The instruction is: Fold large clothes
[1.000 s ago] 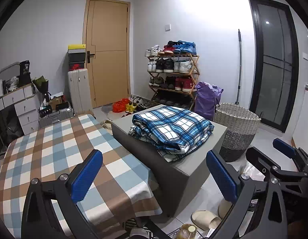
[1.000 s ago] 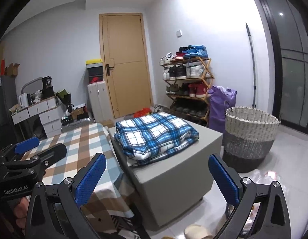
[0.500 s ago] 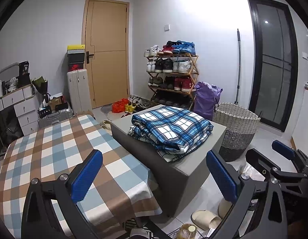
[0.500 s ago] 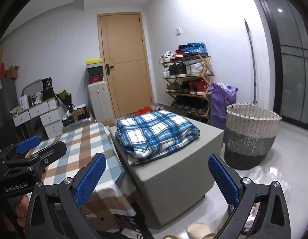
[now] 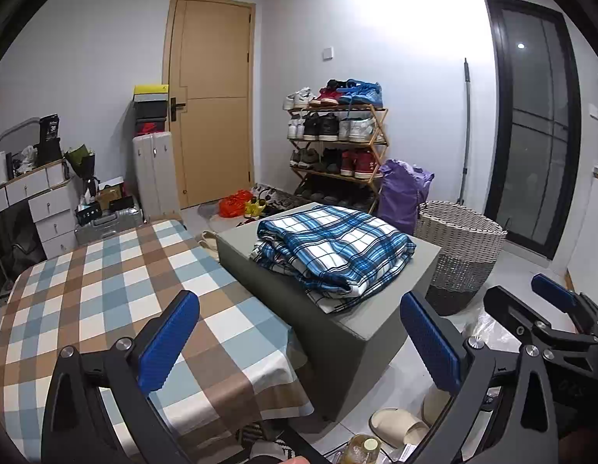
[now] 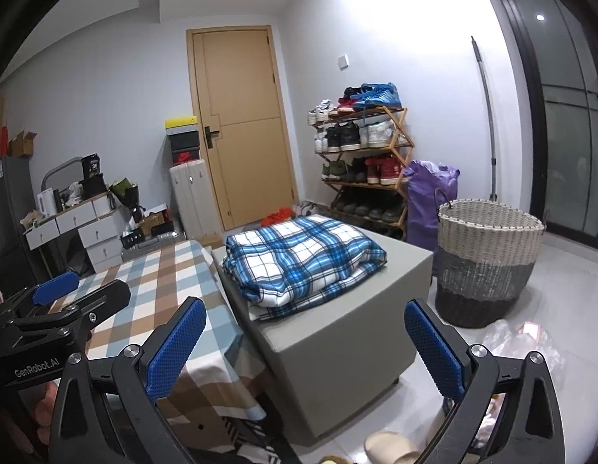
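Note:
A folded blue-and-white plaid garment [image 5: 334, 249] [image 6: 303, 261] lies in a stack on a grey box-shaped ottoman [image 5: 361, 332] [image 6: 337, 340]. My left gripper [image 5: 299, 344] is open and empty, held well back from the stack above the edge of the checked table [image 5: 105, 290]. My right gripper [image 6: 304, 348] is open too, with nothing between its blue pads, short of the ottoman's near corner. The right gripper also shows at the left wrist view's right edge [image 5: 554, 309], and the left gripper at the right wrist view's left edge [image 6: 59, 301].
A woven laundry basket [image 5: 459, 251] [image 6: 488, 259] stands right of the ottoman, with a purple bag [image 6: 430, 201] and shoe rack [image 5: 337, 147] behind. Slippers [image 5: 395, 423] and a plastic bag [image 6: 519, 340] lie on the floor. Drawers and a suitcase [image 5: 156, 178] line the left wall.
Both views have drifted slightly: the ottoman and plaid stack sit a little further left and nearer. Both grippers stay open and hold nothing.

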Action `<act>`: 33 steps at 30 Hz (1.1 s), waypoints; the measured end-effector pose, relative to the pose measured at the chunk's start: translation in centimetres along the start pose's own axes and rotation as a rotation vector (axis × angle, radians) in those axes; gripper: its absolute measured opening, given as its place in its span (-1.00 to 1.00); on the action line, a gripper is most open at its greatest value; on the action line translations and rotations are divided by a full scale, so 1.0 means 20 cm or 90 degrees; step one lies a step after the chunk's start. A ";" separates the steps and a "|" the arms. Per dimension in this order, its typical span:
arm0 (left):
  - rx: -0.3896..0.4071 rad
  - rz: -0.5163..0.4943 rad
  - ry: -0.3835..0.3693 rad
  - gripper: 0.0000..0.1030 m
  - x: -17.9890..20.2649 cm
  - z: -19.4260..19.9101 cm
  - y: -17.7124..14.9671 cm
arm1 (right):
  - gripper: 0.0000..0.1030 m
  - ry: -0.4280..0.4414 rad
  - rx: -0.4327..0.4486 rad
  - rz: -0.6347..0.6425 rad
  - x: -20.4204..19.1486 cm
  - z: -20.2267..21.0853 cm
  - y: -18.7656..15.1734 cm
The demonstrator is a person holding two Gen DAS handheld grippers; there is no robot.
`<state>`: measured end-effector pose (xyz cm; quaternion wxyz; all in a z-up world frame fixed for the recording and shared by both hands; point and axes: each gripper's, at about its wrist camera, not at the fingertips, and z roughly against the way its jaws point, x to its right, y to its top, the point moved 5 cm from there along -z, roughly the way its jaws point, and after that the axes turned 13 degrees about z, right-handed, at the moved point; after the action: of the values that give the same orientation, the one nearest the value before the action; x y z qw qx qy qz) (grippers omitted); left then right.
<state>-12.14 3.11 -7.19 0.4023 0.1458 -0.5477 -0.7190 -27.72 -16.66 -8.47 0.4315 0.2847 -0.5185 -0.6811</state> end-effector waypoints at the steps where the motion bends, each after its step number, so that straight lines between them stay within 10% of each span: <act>1: 0.001 -0.002 0.002 0.97 0.00 0.00 0.00 | 1.00 0.000 0.000 -0.001 0.00 0.00 0.00; 33: -0.001 0.009 0.013 0.97 -0.01 -0.02 0.01 | 1.00 -0.006 0.005 0.005 -0.02 0.04 0.01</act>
<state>-11.60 2.94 -7.24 0.4130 0.1485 -0.5440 -0.7151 -28.08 -15.94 -8.05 0.4305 0.2808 -0.5247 -0.6786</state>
